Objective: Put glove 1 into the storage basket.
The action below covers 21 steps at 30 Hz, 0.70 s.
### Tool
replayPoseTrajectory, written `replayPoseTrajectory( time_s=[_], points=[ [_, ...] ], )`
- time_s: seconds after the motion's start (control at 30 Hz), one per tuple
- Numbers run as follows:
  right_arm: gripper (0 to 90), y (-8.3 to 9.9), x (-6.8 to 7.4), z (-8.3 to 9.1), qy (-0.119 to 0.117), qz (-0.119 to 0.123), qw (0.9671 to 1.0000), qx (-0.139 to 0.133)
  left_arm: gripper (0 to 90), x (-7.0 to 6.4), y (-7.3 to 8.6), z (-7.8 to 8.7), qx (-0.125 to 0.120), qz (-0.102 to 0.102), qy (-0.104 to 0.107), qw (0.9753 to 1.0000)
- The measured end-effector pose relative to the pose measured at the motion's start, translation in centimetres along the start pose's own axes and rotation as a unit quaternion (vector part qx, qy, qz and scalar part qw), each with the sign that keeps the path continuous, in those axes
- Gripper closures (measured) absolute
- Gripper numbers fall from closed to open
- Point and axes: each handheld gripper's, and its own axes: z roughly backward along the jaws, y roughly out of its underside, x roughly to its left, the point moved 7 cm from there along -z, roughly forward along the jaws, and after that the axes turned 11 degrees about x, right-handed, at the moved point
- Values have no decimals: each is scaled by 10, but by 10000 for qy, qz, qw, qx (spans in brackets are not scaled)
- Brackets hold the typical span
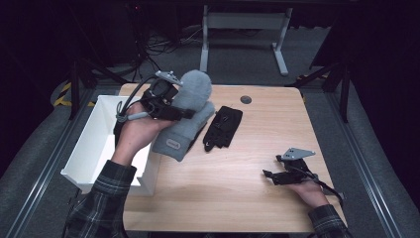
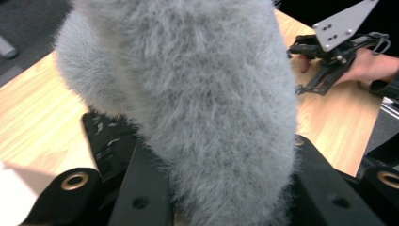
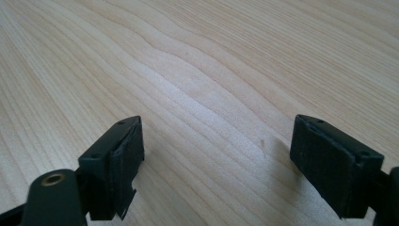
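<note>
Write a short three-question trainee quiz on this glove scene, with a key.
1. True or false: the left hand-held gripper is shut on the grey fuzzy mitten.
2. Which thing lies flat on the wooden table just right of the mitten? A) black glove B) red cup C) blue towel
3. Fill in: the right hand-held gripper is ____, with bare table between its jaws.

Key:
1. True; the mitten sits between its jaws in the left gripper view.
2. A, the black glove.
3. Open.
</note>
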Motion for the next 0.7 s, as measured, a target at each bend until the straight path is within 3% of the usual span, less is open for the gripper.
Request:
replayPoseTrajectory(
  time_s=[0.4, 0.5, 0.7],
  points=[
    [185, 0, 0, 0, 4, -9, 10000, 2, 700, 35, 35, 46, -120, 439, -407, 9981],
    [185, 0, 0, 0, 4, -10, 10000, 1, 700, 41, 42, 52, -108, 521, -478, 9974],
    [185, 0, 0, 0, 5, -13, 10000, 0, 700, 61, 73, 57, -86, 868, -604, 9944]
  ],
)
